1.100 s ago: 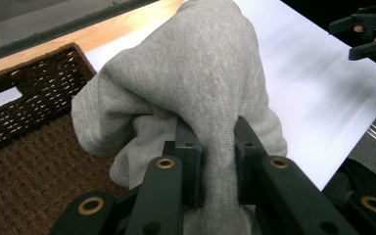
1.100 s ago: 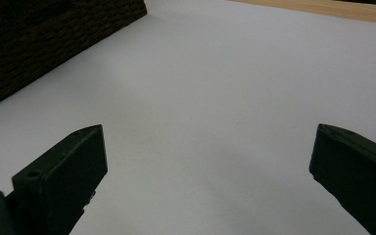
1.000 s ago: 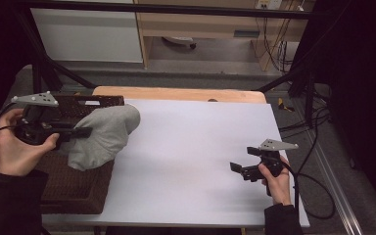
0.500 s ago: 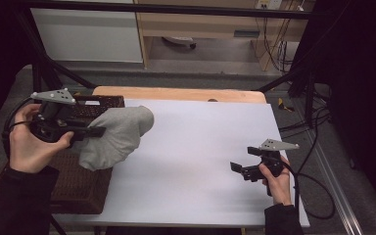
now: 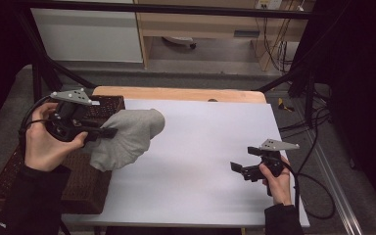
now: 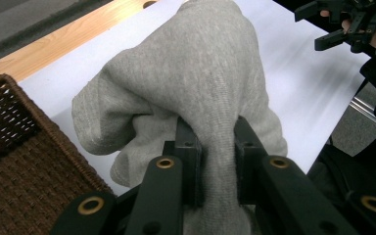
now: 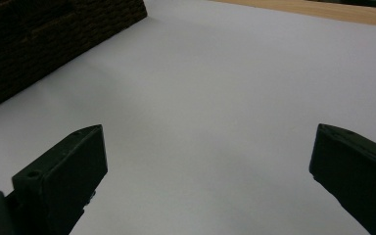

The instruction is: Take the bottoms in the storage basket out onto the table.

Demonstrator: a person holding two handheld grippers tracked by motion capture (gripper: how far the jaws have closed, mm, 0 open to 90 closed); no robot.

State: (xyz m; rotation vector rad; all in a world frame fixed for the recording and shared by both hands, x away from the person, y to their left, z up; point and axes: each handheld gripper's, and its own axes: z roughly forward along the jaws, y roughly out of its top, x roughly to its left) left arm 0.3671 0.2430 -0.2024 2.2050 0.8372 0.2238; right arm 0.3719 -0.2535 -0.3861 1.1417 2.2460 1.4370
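In the high view, nearest the person at about 4 o'clock, the right gripper [image 5: 240, 170] rests low over the white counter [image 5: 205, 147], held in the right hand [image 5: 275, 180]. Its fingers are spread wide with nothing between them; the right gripper view shows bare white surface between the two black tips [image 7: 203, 161], and a dark woven wall at its 10 o'clock.

At 8 to 9 o'clock sits the brown wicker basket [image 5: 85, 183], hanging over the counter's left edge. Above its far part, the left hand [image 5: 44, 144] holds the left gripper [image 5: 108, 132], whose fingers are clenched on a grey cloth [image 5: 127, 137]. The left gripper view shows the two black fingers [image 6: 188, 147] pinching a bunched fold of the grey cloth [image 6: 200, 78], the rest ballooning out beyond them. The cloth is lifted, draping from the fingers above the line where basket meets counter, roughly at 10 o'clock from the counter's middle, well apart from the right gripper.

Farther off, at 12 o'clock, a strip of bare wooden tabletop [image 5: 181, 94] runs along the counter's far edge.
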